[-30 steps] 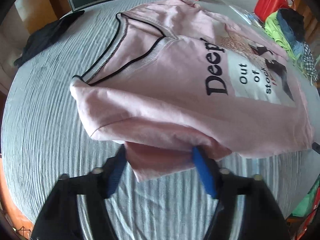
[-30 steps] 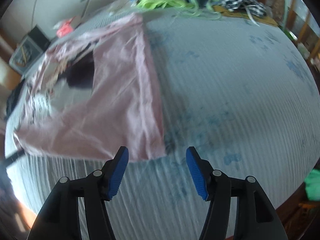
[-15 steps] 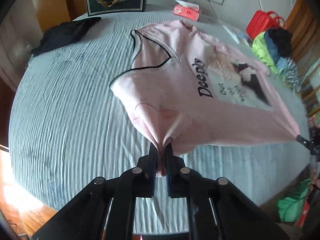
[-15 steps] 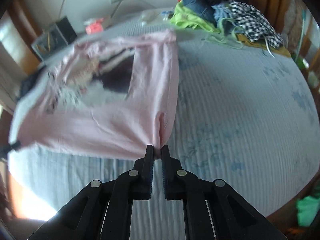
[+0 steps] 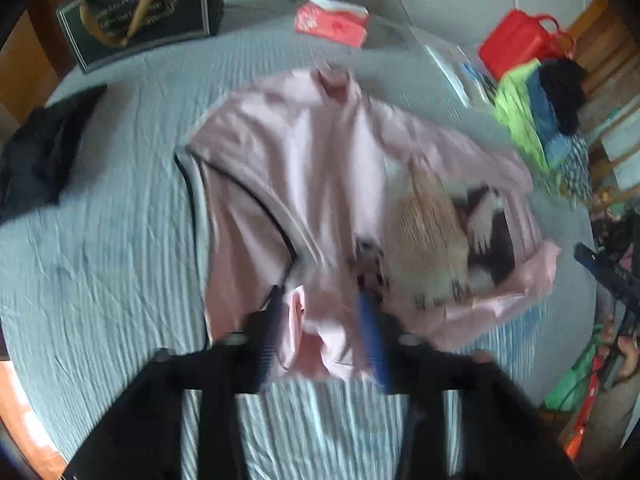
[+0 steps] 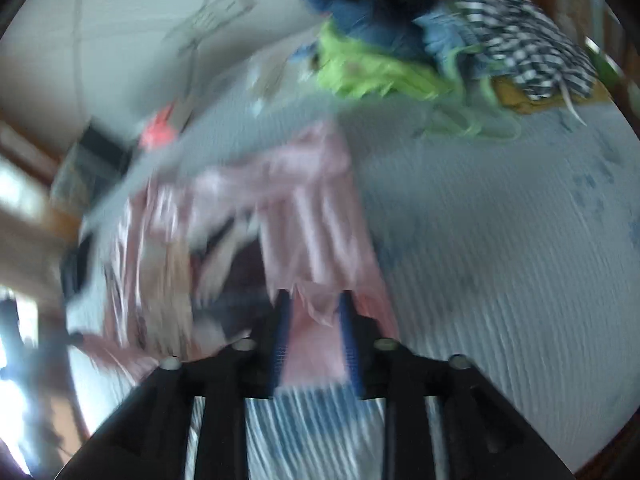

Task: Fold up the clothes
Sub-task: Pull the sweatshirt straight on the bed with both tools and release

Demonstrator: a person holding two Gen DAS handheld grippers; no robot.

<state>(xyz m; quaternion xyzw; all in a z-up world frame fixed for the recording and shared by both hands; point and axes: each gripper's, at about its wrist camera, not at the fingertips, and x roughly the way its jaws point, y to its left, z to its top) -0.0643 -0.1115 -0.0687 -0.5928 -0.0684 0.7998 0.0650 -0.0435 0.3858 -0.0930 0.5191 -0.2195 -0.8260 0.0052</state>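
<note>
Pink shirt [image 5: 320, 184] between opening left gripper [image 5: 322, 312] jaws

Left gripper [image 5: 322, 312]: seen at the lower centre of the left wrist view, black arms rising from the bottom edge, blue pads pointing steeply downward. Its jaws are being opened; pink cloth is lying loosely between the pads, and no pressing is being shown.

Right gripper [image 6: 316, 314]: seen at the lower centre of the right wrist view, heavily blurred, black arms spreading from the bottom edge. Its jaws are being opened, standing narrower than the left pair; pink cloth is hanging between the pads, and contact is not being made out through the blur.
</note>
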